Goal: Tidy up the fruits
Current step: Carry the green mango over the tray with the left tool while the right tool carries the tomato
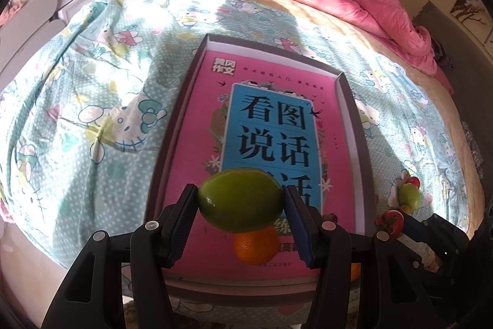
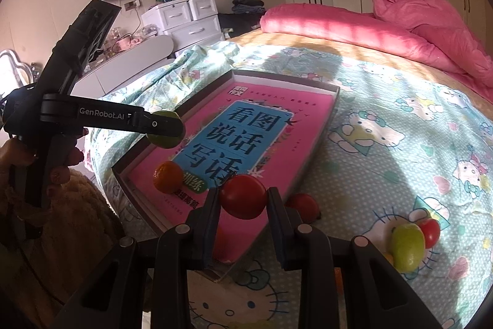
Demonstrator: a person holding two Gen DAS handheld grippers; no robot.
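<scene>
So both hands are carrying fruit to the tray (image 1: 349, 100) on the bed, the one with the pink book (image 2: 215, 162) in it. Left tool (image 1: 240, 199) is clamped on a green lime (image 1: 239, 198), hanging over the tray's near end, right above the orange (image 1: 255, 245) already in there. Right tool (image 2: 243, 198) is squeezed on a red tomato (image 2: 243, 195) at the tray's near corner. Guessing the tray is the collecting spot, since another lime (image 2: 406, 247) and tomatoes wait on the sheet to its right

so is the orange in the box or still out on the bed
In the box. The orange sits on the pink book inside the box's rim, below the lime held in the left tool.
</scene>
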